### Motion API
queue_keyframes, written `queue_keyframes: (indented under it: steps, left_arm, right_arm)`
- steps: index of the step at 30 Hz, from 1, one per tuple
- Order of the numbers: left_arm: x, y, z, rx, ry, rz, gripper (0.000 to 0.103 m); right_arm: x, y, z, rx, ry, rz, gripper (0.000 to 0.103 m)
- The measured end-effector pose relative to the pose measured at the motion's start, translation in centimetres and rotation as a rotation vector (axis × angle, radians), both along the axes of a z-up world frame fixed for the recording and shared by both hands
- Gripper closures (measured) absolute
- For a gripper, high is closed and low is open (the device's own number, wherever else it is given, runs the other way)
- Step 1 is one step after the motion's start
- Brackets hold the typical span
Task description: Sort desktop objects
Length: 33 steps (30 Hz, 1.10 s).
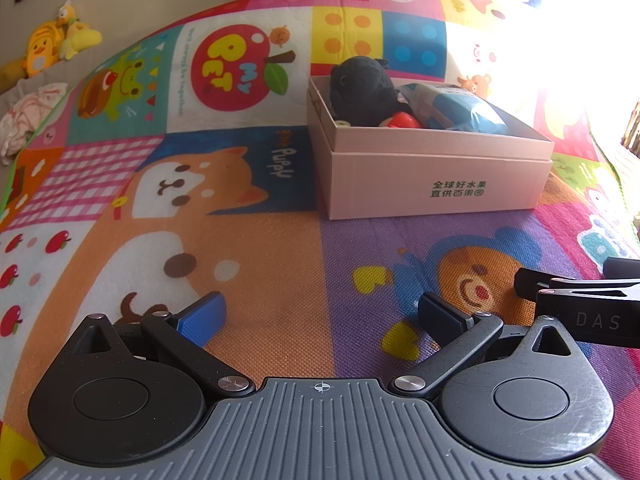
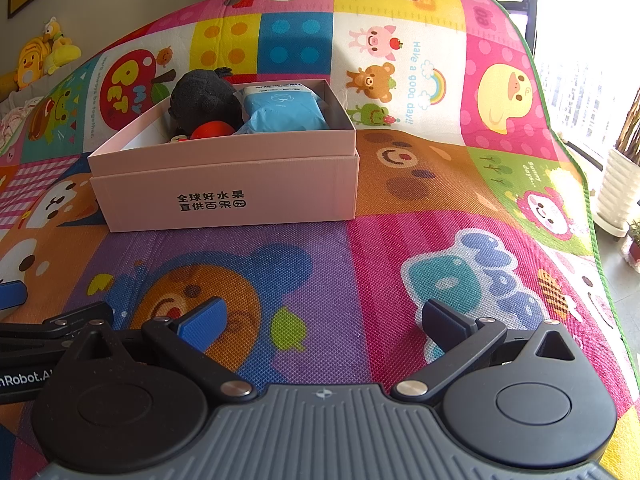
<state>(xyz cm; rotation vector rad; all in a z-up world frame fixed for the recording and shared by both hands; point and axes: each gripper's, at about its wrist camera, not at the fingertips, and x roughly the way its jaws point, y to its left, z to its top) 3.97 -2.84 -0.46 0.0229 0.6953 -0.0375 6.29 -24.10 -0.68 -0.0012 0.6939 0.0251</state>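
Observation:
A pink cardboard box (image 1: 436,184) (image 2: 228,196) stands on the colourful play mat (image 1: 264,264) (image 2: 360,272). Inside it lie a black plush toy (image 1: 364,88) (image 2: 202,98), a blue tissue pack (image 1: 452,110) (image 2: 282,110), a red round object (image 1: 406,121) (image 2: 212,130) and a small pale piece (image 1: 342,123). My left gripper (image 1: 320,316) hovers open over the mat in front of the box, nothing between its fingers. My right gripper (image 2: 320,320) is open too, empty, to the right of the left one.
Yellow plush toys (image 1: 52,40) (image 2: 40,60) sit on a ledge at the far left by the wall, with a bundle of cloth (image 1: 28,116) below them. A white plant pot (image 2: 618,192) stands past the mat's right edge. The right gripper's body (image 1: 588,304) shows beside mine.

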Motion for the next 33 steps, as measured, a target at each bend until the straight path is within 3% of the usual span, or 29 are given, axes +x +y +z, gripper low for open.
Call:
queue_keyframes:
  steps: [33]
  left_arm:
    - [0.08, -0.1, -0.02, 0.007, 0.0, -0.004, 0.0]
  right_arm:
    - [-0.04, -0.06, 0.07, 0.0, 0.0, 0.0, 0.0]
